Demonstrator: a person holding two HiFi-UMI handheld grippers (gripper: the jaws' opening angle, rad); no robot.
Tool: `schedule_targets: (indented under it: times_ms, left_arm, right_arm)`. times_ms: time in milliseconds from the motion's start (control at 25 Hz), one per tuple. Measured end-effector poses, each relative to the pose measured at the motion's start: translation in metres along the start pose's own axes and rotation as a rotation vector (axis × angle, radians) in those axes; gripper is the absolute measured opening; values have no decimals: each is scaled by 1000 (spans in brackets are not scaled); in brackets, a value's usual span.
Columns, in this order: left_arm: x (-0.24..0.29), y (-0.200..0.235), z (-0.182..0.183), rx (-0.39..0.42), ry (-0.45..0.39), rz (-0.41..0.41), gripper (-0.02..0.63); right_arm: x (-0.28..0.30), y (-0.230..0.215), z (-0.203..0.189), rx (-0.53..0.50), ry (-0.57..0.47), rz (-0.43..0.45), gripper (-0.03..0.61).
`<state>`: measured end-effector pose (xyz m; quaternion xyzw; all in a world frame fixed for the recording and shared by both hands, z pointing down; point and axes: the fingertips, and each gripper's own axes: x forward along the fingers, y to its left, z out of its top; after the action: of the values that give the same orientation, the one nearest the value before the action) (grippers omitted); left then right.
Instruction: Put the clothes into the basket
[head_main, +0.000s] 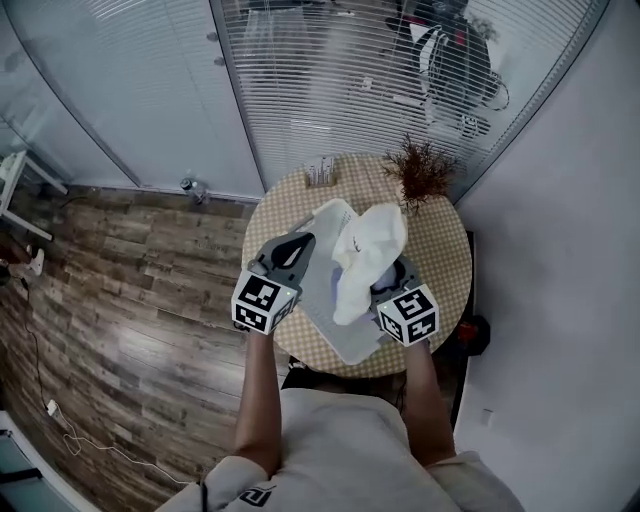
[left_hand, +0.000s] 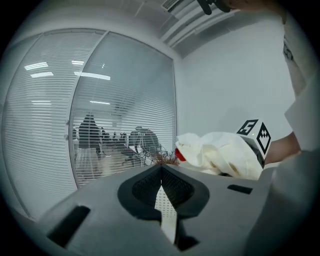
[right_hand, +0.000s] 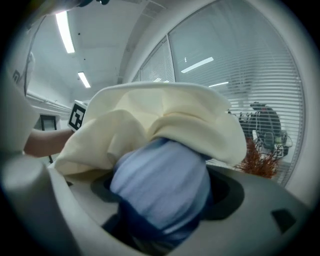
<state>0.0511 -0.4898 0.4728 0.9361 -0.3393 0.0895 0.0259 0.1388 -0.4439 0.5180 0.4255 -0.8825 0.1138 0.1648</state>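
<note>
- Where the head view looks steeply down, a round worktop (head_main: 445, 250) with a checked cover carries a pale basket (head_main: 352, 350), and a dried plant (head_main: 420, 170) stands near its far edge.
- The left claw (head_main: 298, 243) lies over the basket's left rim.
- The right claw (head_main: 398, 280) is at the basket's right side and holds the clothes (head_main: 372, 245), a cream piece over a pale blue one. They are raised over the inside of the basket. I cannot tell whether the lower end touches the basket.
- Past the worktop lie a wooden floor (head_main: 150, 280) and a glass wall with blinds (head_main: 330, 80).
- In the left gripper view, the left claw's 2 jaws are drawn together with their tips meeting. Only a thin slit remains below the tips, and a pale dotted strip shows in it. What the strip is cannot be made out.
- Beyond the jaws to the right, the clothes (left_hand: 225, 152) bulge as a cream heap just beside the right claw's marker cube.
- In the right gripper view, the right claw is clamped on the clothes (right_hand: 165, 175). Pale blue fabric fills the space between the 2 jaws and the cream piece drapes over it.
- The dried plant (right_hand: 260, 160) shows at the right in front of the blinds. The left claw's marker cube shows at the left.
</note>
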Motion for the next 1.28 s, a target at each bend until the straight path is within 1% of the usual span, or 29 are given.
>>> schedule_targets:
  times_ms: [160, 400, 480, 640, 800, 960, 1040, 1120, 1280]
  left_arm:
    - [-10, -2, -1, 5, 11, 47, 14]
    - [-33, -1, -2, 14, 5, 103, 14]
    - [-43, 2, -4, 18, 3, 122, 14]
    - [-61, 7, -4, 18, -3, 156, 14]
    - [-71, 12, -6, 11, -5, 176, 14]
    - [-79, 13, -14, -3, 1, 186, 14]
    - [-80, 12, -15, -5, -1, 183, 14]
    - [-81, 13, -13, -6, -7, 180, 14]
    - [-77, 9, -11, -9, -15, 168, 14]
  right_arm:
    - [33, 0, -19, 9, 120, 82, 414]
    - [81, 0, -65, 55, 305, 152, 414]
    - [95, 4, -85, 43, 375, 167, 414]
    - [110, 13, -122, -20, 517, 200, 414]
    - [115, 10, -147, -57, 641, 203, 414]
    - [117, 13, -156, -112, 691, 218, 414]
    - [115, 13, -157, -125, 710, 218, 428]
    - [115, 13, -153, -141, 701, 217, 439]
    - [115, 18, -139, -137, 637, 246, 453]
